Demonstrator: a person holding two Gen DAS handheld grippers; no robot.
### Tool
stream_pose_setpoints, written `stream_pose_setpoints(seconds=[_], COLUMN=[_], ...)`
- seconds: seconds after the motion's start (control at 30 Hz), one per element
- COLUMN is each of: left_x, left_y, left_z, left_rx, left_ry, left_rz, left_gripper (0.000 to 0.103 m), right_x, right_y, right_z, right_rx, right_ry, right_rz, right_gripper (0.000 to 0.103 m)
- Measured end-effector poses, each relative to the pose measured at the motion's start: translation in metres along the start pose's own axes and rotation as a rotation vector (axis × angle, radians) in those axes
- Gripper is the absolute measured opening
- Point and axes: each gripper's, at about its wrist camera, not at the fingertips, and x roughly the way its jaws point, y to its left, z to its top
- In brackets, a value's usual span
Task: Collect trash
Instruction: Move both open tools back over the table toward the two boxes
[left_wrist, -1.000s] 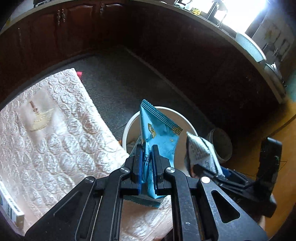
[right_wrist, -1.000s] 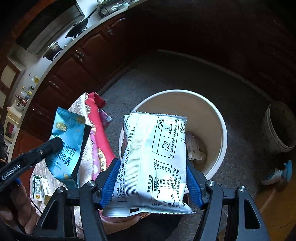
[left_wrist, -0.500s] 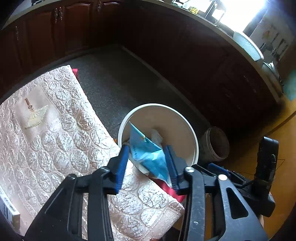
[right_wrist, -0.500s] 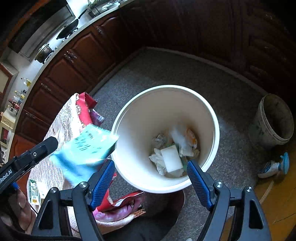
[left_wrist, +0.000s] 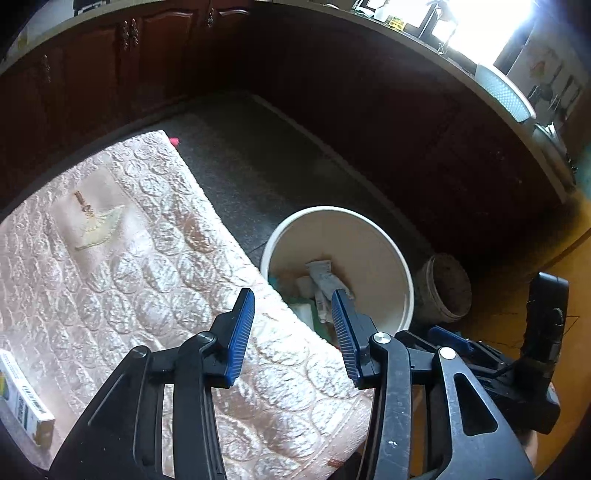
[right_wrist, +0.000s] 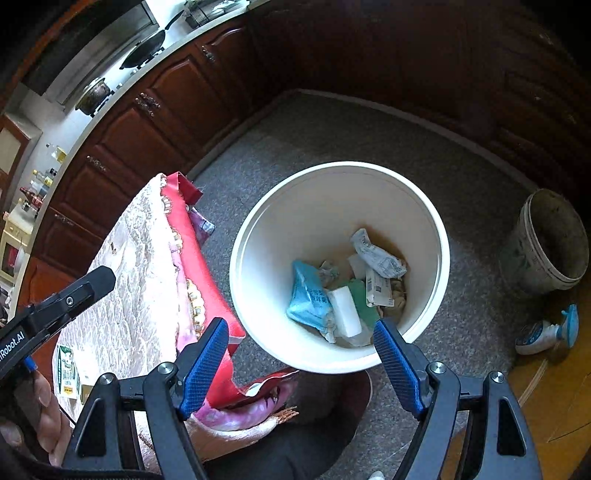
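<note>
A white trash bin (right_wrist: 314, 206) stands on the grey floor beside a table; it also shows in the left wrist view (left_wrist: 369, 236). Inside lie a blue snack packet (right_wrist: 308, 295), a white printed packet (right_wrist: 376, 254) and other litter. My right gripper (right_wrist: 299, 354) is open and empty, held above the bin's near rim. My left gripper (left_wrist: 293, 325) is open and empty, over the table edge next to the bin. The white packet (left_wrist: 325, 277) shows between its fingers.
A pink quilted cloth (left_wrist: 110, 258) with a red underlayer (right_wrist: 199, 273) covers the table. A small carton (left_wrist: 22, 402) lies at its left edge, also in the right wrist view (right_wrist: 68, 369). A dirty bucket (right_wrist: 550, 240) and a spray bottle (right_wrist: 546, 332) stand right. Dark cabinets surround the floor.
Both grippers opened. The blue packet left my left gripper and the white packet left my right one; both now lie inside the bin.
</note>
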Motion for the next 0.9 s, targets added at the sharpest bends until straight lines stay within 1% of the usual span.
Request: stream_pose_setpoints(seconds=[0.13, 0.43, 0.67, 0.9], left_x=[-0.007, -0.027, -0.050, -0.070], left_y=[0.007, 0.040, 0.070, 0.102], left_z=[-0.006, -0.017, -0.029, -0.043], left_rx=[-0.002, -0.027, -0.058, -0.082], left_ry=[-0.013, -0.042, -0.069, -0.082], left_rz=[0.025, 0.100, 0.166, 0.233], left_gripper=[0.041, 0.041, 0.041, 0.041], right_x=[-0.003, -0.014, -0.022, -0.020], right_y=[0.007, 0.034, 0.068, 0.108], right_z=[-0.003, -0.008, -0.012, -0.022], right_rx=[-0.018, -0.081, -0.143, -0.213], right_ry=[-0.012, -0.046, -0.064, -0.052], right_rz=[0.005, -0.003, 0.024, 0.060], right_gripper=[0.079, 0.080, 0.080, 0.081])
